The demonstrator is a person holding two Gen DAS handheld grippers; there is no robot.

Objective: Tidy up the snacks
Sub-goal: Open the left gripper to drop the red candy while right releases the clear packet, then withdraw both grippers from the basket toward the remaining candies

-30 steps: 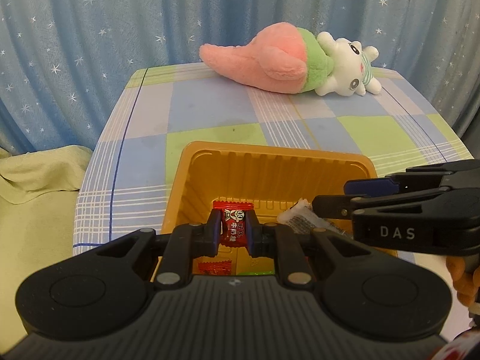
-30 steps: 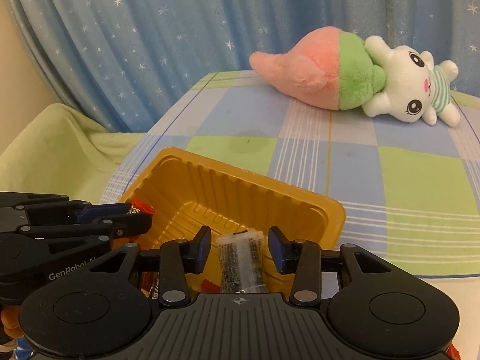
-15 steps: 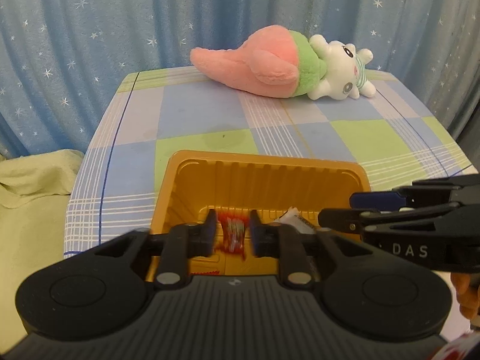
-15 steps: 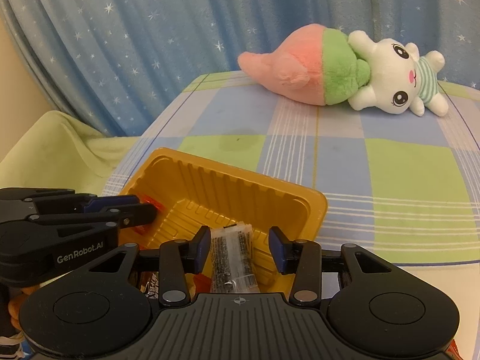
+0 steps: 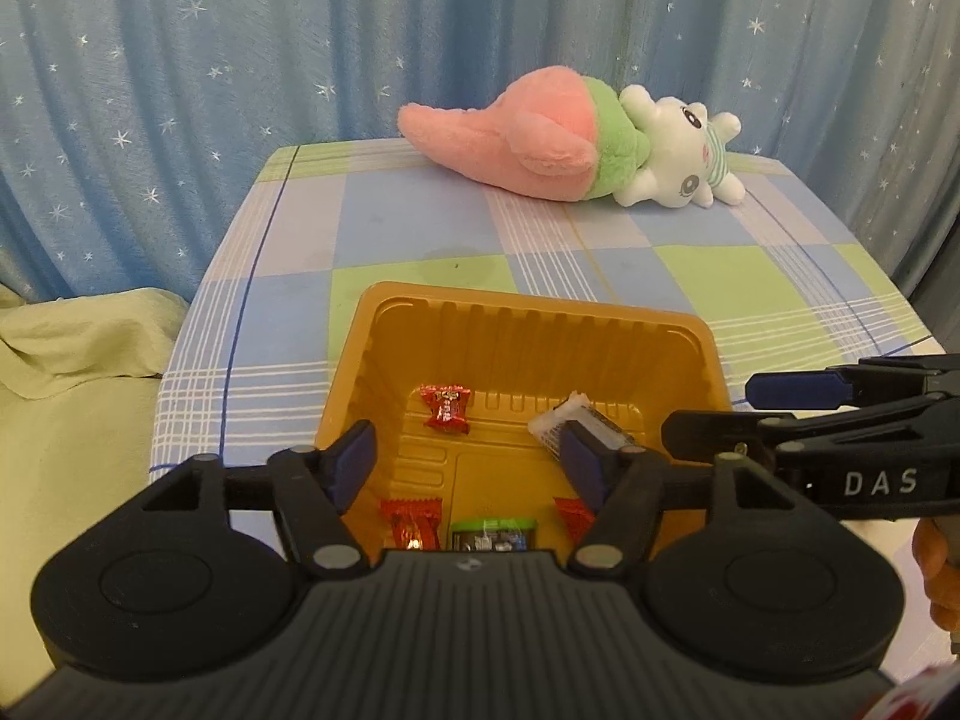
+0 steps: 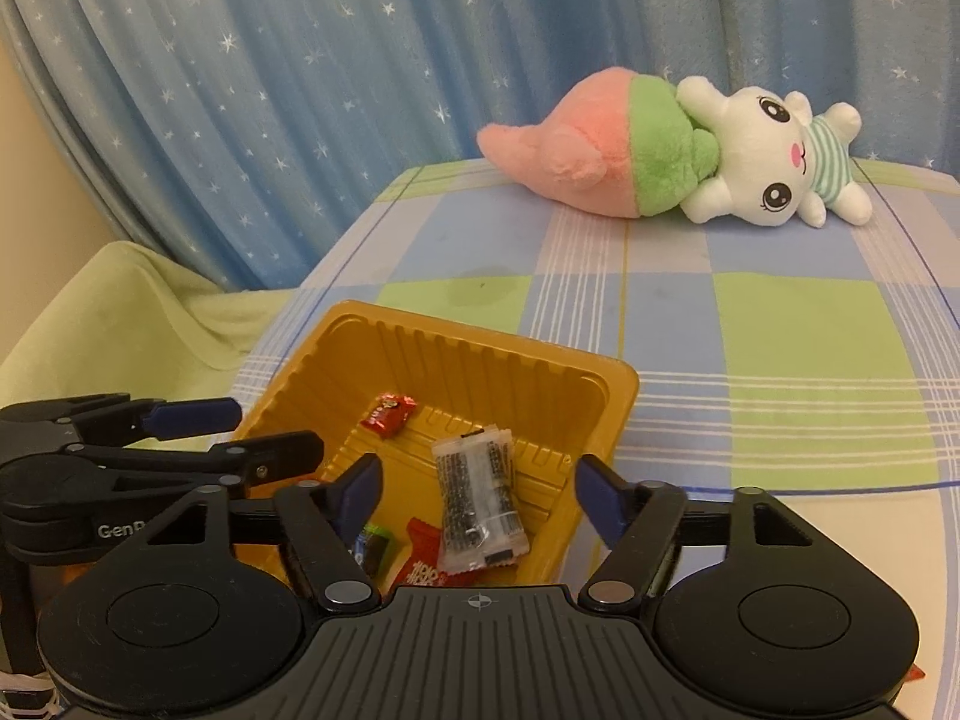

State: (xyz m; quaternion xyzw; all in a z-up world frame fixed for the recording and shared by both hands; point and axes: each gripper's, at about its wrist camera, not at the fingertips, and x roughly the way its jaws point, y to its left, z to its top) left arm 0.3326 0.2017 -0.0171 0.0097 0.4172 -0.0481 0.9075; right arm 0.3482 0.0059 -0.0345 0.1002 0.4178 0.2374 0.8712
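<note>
Both grippers hang over the yellow plastic tray [image 5: 528, 324], jaws opening and holding nothing. The red candy [image 5: 445, 409] lies at twelve o'clock from the left gripper [image 5: 465, 468]. The clear long packet [image 6: 480, 504] lies below the right gripper [image 6: 477, 495], its long side running twelve to six.

Both wrist cameras looked steeply down, close over the shared yellow tray [image 5: 528, 324] [image 6: 456, 348], probably side by side.

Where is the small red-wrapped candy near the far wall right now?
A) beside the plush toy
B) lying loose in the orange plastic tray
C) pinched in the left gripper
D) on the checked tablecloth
B: the red-wrapped candy lies on the floor of the orange plastic tray, clear of the left gripper, whose jaws are opening.
</note>
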